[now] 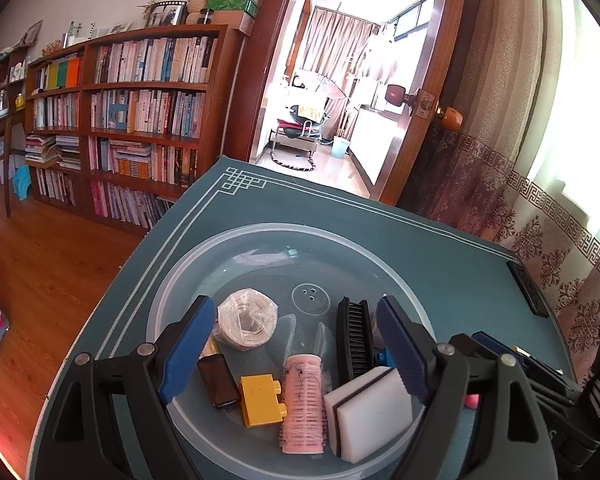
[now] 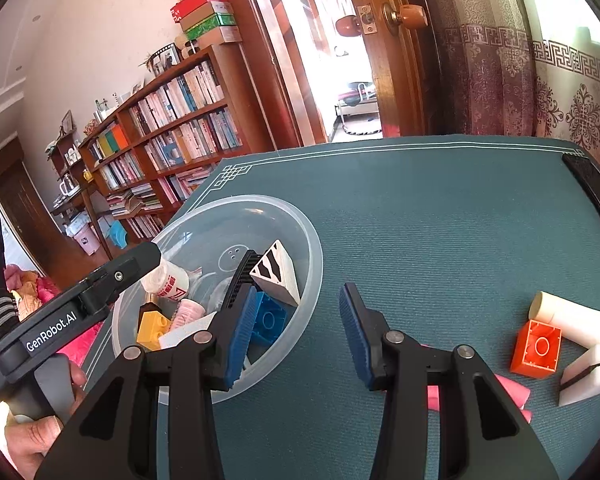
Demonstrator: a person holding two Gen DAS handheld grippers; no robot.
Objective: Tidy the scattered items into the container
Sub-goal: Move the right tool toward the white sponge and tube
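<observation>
Both jaws spread and empty; some items are not yet in the bowl.

The left gripper (image 1: 296,356) hangs over the clear bowl (image 2: 314,264). The right gripper (image 2: 296,332) hovers beside it, over a pink piece (image 2: 508,390). To do it well, lower straight and close on the middle; the orange brick (image 2: 536,348), white tube (image 2: 572,314) and sponge (image 2: 592,372) wait on the bench (image 2: 440,208).

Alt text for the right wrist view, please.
The open right gripper hovers empty over a teal table mat beside a clear plastic bowl of small items; an orange brick, white tube and sponge lie outside it.
</observation>
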